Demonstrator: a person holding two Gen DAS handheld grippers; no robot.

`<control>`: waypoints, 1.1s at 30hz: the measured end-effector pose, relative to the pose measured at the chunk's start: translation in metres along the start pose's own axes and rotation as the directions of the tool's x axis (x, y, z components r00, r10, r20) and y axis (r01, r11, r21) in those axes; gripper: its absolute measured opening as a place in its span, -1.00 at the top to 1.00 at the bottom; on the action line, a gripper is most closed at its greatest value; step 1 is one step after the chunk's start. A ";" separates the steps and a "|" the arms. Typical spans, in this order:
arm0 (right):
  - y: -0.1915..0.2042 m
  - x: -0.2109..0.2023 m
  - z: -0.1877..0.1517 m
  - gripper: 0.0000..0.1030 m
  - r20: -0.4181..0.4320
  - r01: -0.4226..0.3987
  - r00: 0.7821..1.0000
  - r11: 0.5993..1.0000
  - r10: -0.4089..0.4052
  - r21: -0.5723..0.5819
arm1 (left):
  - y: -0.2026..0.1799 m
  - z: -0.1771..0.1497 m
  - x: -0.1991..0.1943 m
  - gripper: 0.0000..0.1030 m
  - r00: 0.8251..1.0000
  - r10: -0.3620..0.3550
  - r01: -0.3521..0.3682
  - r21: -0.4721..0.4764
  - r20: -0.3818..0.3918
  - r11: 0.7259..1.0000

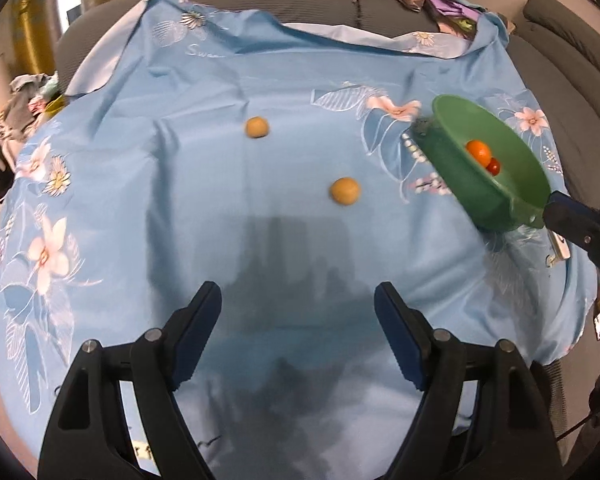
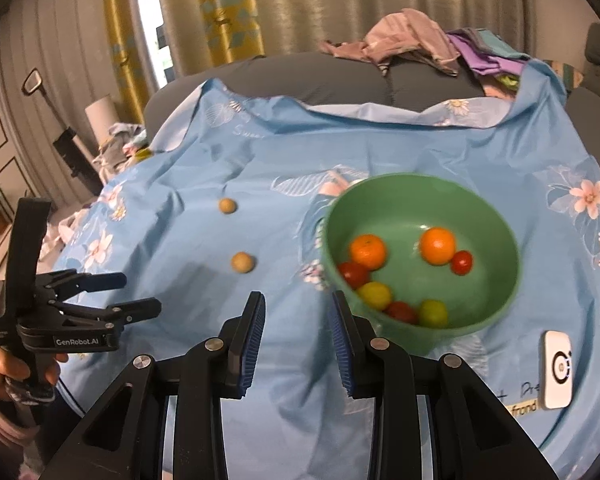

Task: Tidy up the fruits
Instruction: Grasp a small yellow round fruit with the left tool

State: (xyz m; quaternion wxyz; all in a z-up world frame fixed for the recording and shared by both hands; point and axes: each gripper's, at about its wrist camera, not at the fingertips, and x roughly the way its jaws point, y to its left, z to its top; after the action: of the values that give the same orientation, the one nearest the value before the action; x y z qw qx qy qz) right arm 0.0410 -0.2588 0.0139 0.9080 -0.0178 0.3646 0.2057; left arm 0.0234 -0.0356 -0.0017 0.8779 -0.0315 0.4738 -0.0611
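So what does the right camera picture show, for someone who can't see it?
A green bowl holding small orange, red and yellow fruits sits on a blue flowered cloth, its near rim by the right hand-held gripper. Two tan round fruits lie loose on the cloth, and the left hand-held gripper is open at the left edge.

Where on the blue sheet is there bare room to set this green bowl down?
Bare cloth lies between the near tan ball and the left tool, and left of both balls toward the flower prints. Crowded: around the green bowl, beside the white card.
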 end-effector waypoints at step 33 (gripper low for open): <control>0.032 0.056 -0.012 0.36 -0.115 -0.073 0.991 0.997 0.071 -0.011 | 0.017 -0.005 0.009 -0.55 0.997 -0.080 0.080 0.038 0.004 0.996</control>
State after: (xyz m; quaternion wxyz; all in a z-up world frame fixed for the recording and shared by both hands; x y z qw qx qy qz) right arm 0.0568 -0.2115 -0.0287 0.8774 -0.0232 0.4150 0.2395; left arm 0.0251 -0.0204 -0.0136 0.8767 -0.0340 0.4683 -0.1049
